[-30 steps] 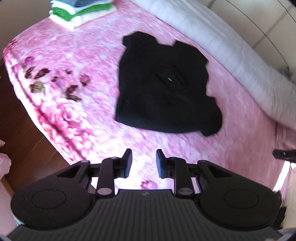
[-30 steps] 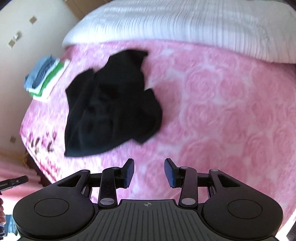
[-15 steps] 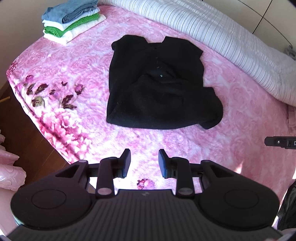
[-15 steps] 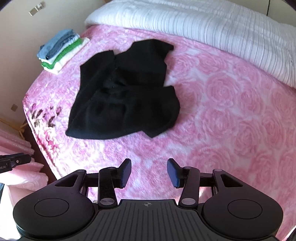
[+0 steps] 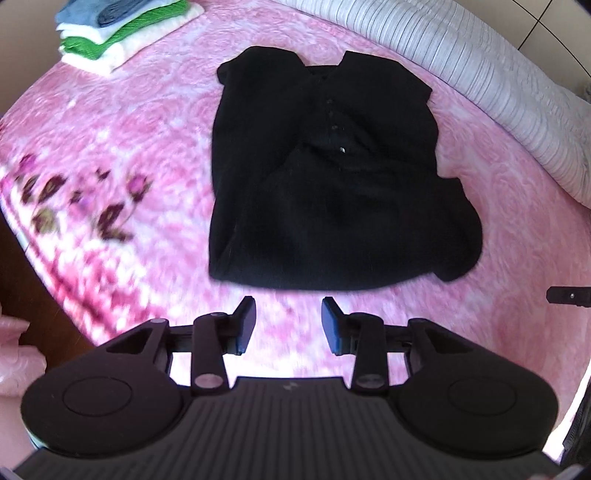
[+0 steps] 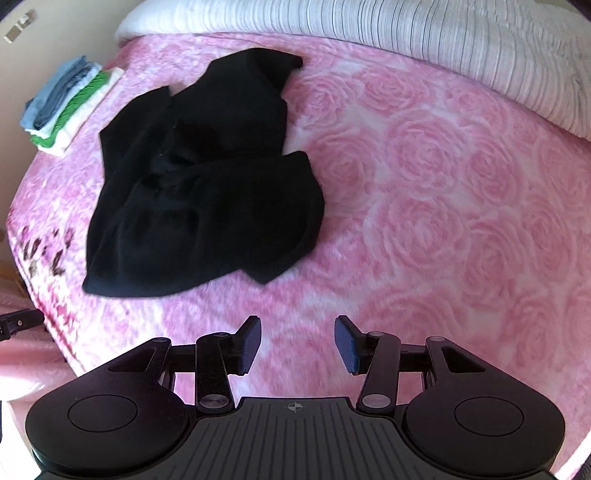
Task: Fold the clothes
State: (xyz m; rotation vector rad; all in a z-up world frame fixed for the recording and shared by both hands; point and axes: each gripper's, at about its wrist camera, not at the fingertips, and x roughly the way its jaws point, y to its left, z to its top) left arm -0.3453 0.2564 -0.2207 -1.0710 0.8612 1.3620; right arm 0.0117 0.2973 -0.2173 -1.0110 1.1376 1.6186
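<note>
A black buttoned garment [image 5: 332, 184] lies rumpled on the pink rose-patterned bed cover [image 5: 147, 129], its lower part bunched over itself. It also shows in the right wrist view [image 6: 207, 192], left of centre. My left gripper [image 5: 289, 325] is open and empty, just short of the garment's near hem. My right gripper [image 6: 297, 345] is open and empty, above bare cover to the right of the garment's near corner.
A stack of folded blue, green and white clothes [image 5: 122, 29] sits at the bed's far left corner, also in the right wrist view [image 6: 66, 107]. A striped white duvet roll [image 6: 443, 48] lies along the far side. The bed's edge and dark floor [image 5: 22, 295] are at left.
Both grippers have moved closer to the garment and the bed. The jaws of both have opened a little wider. The garment has not moved.
</note>
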